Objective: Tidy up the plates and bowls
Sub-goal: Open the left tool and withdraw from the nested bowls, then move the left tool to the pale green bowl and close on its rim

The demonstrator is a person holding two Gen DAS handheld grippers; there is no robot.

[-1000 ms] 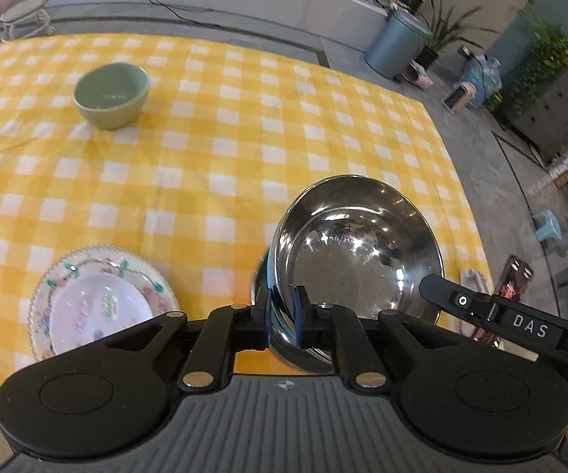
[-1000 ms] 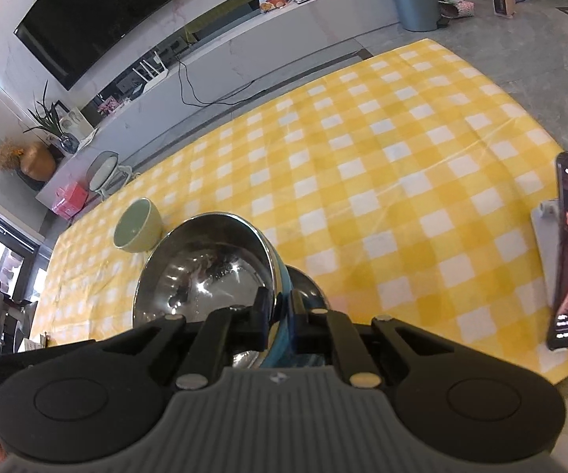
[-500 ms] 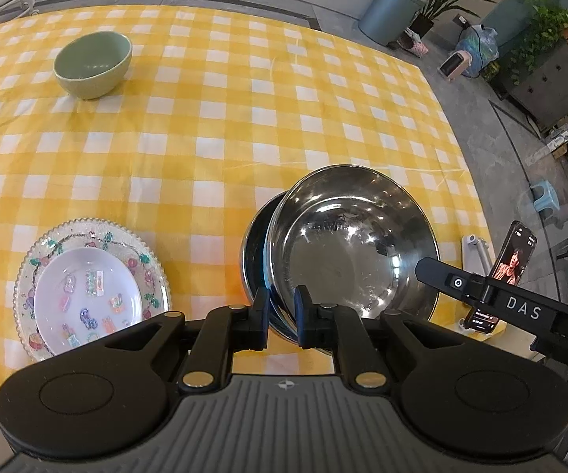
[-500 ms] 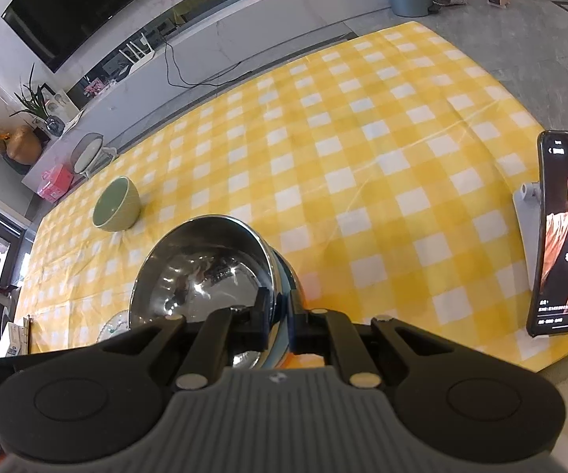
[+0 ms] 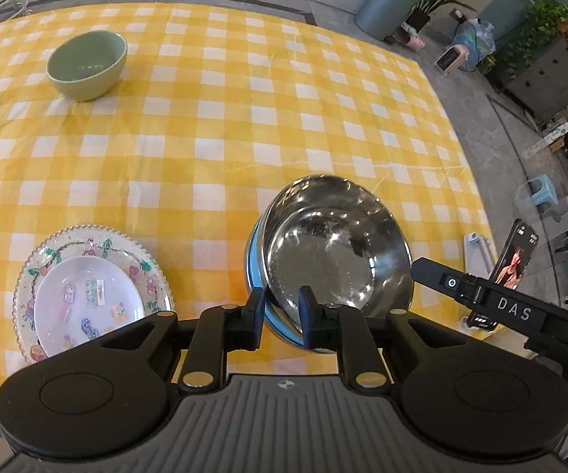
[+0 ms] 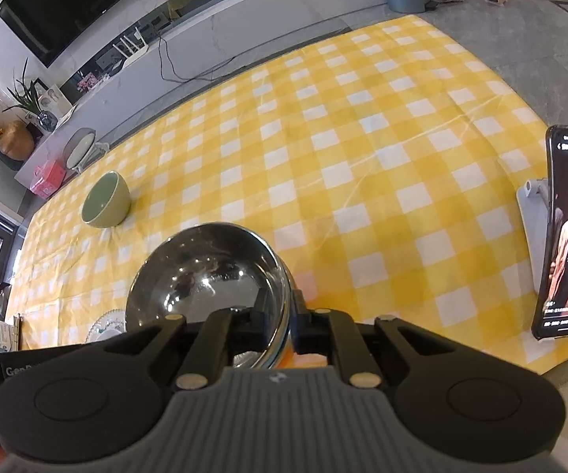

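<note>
Shiny round steel bowls point(image 5: 335, 248) nested, rim between both opening tongs, left point(image 5: 281, 311), right point(image 6: 278, 315).

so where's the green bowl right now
The green bowl sits alone at the far left of the checked tablecloth in the left wrist view, well beyond the flowered plates and the steel bowl.

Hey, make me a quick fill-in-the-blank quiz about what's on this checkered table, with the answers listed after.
1. The steel bowl sits nested in a bowl whose outside is ____.
2. The small white plate lies on top of a larger ____ with a beaded rim.
3. The bowl standing alone at the far side of the tablecloth is pale ____.
4. At the table's right edge, a ____ stands propped on a stand, its screen lit.

Answers: blue; plate; green; phone
</note>
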